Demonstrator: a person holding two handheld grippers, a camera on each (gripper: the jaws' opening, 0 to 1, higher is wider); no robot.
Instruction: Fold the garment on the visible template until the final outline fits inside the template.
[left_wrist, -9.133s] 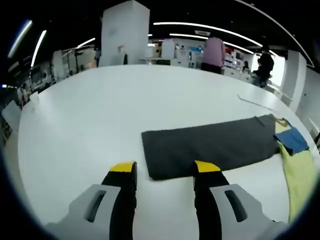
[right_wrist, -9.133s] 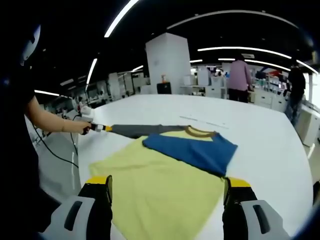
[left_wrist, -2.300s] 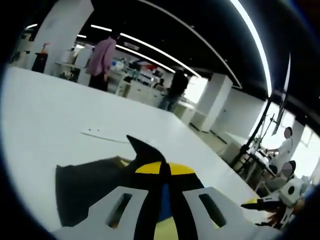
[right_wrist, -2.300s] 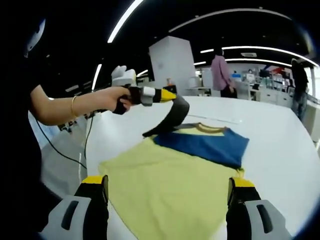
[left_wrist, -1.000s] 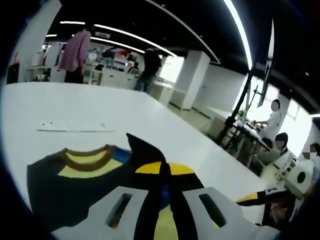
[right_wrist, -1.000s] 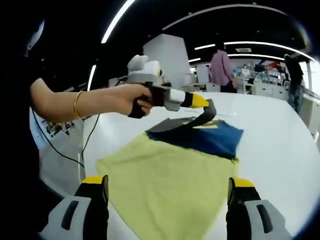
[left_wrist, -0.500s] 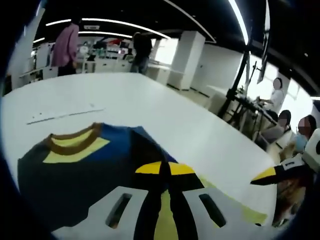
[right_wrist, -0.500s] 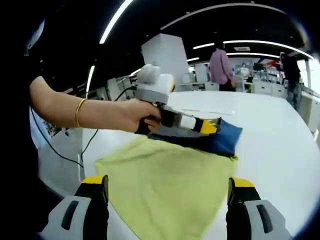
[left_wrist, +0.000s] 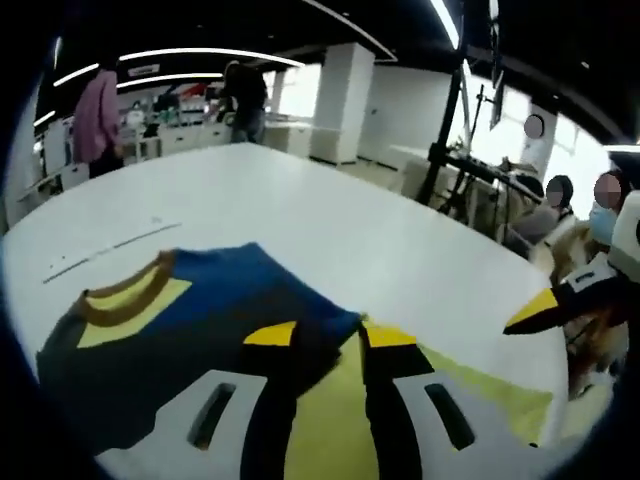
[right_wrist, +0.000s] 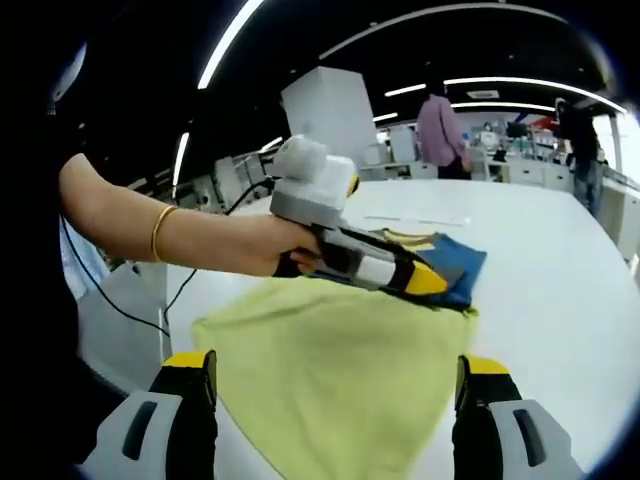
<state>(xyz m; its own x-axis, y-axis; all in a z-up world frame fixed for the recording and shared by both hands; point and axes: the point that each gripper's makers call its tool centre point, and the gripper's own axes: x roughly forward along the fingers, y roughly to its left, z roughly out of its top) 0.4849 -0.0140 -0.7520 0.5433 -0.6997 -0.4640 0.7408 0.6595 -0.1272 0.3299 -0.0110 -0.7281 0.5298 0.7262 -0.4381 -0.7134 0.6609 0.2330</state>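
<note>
Shirt (right_wrist: 330, 365) lies flat on the white surface (left_wrist: 330, 225), yellow body toward the near edge, blue shoulder panel (left_wrist: 225, 295) and brown collar (left_wrist: 125, 290) farther in, with the grey sleeve (left_wrist: 150, 375) laid over the blue part. Left gripper (left_wrist: 320, 335) is low over the fold, jaws slightly apart, tips at the grey/blue edge; looks like the sleeve is let go or nearly so, but I can't tell if cloth is between the tips. In the right gripper view a hand (right_wrist: 285, 250) holds it nose-down on the blue panel. Right gripper (right_wrist: 330, 365) hovers over the yellow hem at the near edge, jaws wide apart, nothing in them. No clear template outline; only a thin pale strip (left_wrist: 105, 250) on the surface beyond the collar, can't say what it is. No containers anywhere. Risks, my read: if the left gripper lifts with fabric snagged on a tip, the sleeve drags back out and the fold opens. Sleeve edge looks skewed against the body, so later folds could come out crooked and overhang the template. The yellow hem sits close to the near edge of the surface; a careless pull there could slide the shirt partly off.
</note>
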